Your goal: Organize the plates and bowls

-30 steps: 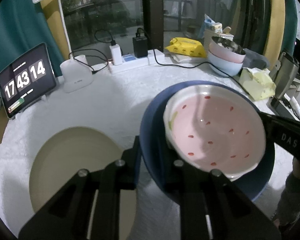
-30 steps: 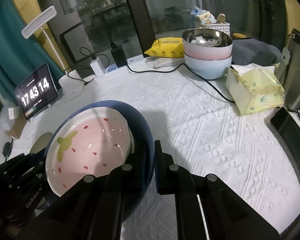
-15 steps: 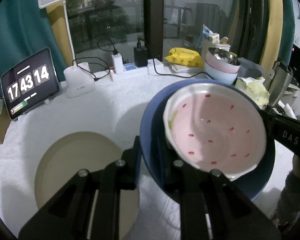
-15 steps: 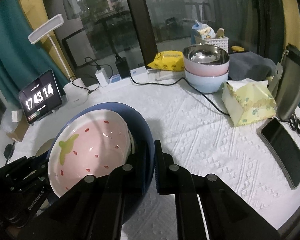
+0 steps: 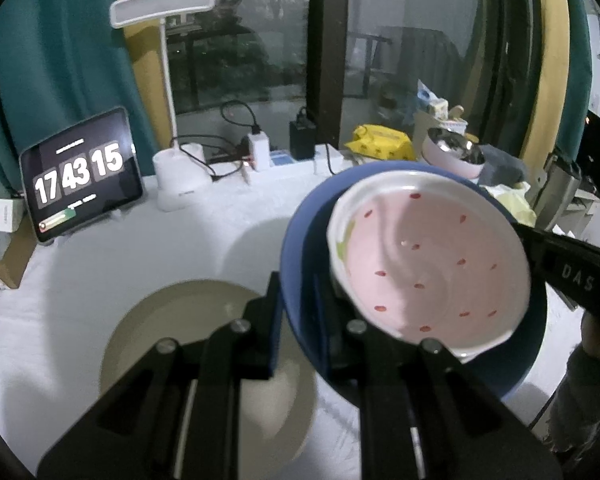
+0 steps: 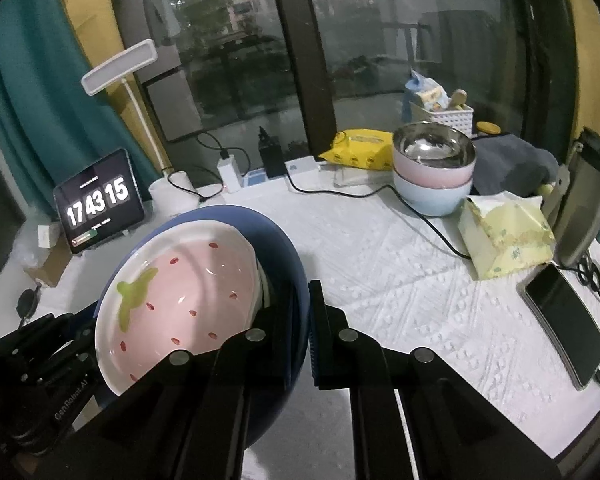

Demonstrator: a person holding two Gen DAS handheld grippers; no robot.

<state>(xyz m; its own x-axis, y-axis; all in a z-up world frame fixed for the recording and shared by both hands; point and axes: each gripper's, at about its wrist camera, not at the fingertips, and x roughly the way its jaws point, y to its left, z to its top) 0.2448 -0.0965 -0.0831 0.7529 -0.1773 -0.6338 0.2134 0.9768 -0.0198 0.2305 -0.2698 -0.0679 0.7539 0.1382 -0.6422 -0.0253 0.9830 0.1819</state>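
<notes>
I have the blue plate pinched at opposite rims — my left hand-held gripper clamped tight on its near edge, my right hand-held gripper clamped on the other. The pink strawberry bowl sits inside it. The pair hangs above the white desk, beside a beige plate — stacked bowls stand far back.
</notes>
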